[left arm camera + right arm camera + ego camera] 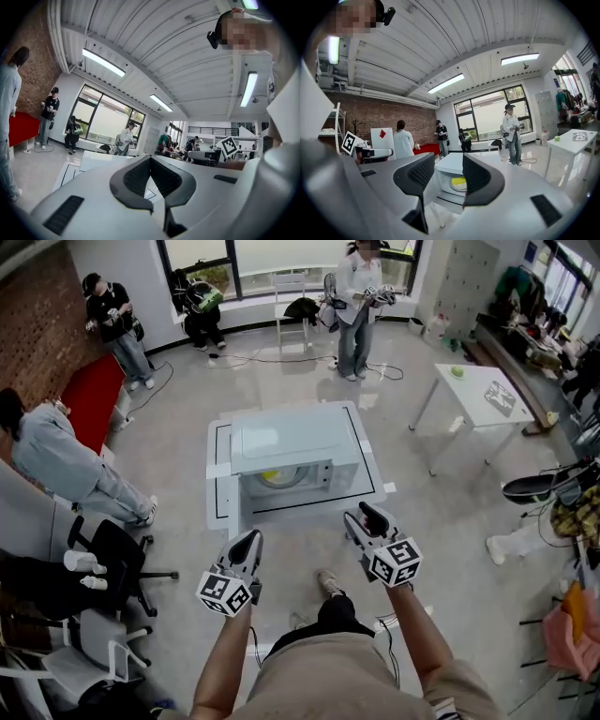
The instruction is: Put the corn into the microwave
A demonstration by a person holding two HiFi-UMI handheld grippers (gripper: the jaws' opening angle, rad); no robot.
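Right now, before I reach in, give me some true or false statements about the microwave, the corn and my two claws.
1. The microwave has its door open. True.
2. The right claw is holding the corn. False: its jaws are apart and empty, and the corn already lies inside the microwave.
3. The left claw is shut with nothing in it. True.
4. The microwave stands on the white table. False: it sits on a flat white board on the floor, apart from that table.
5. A small green thing rests on the white table. True.
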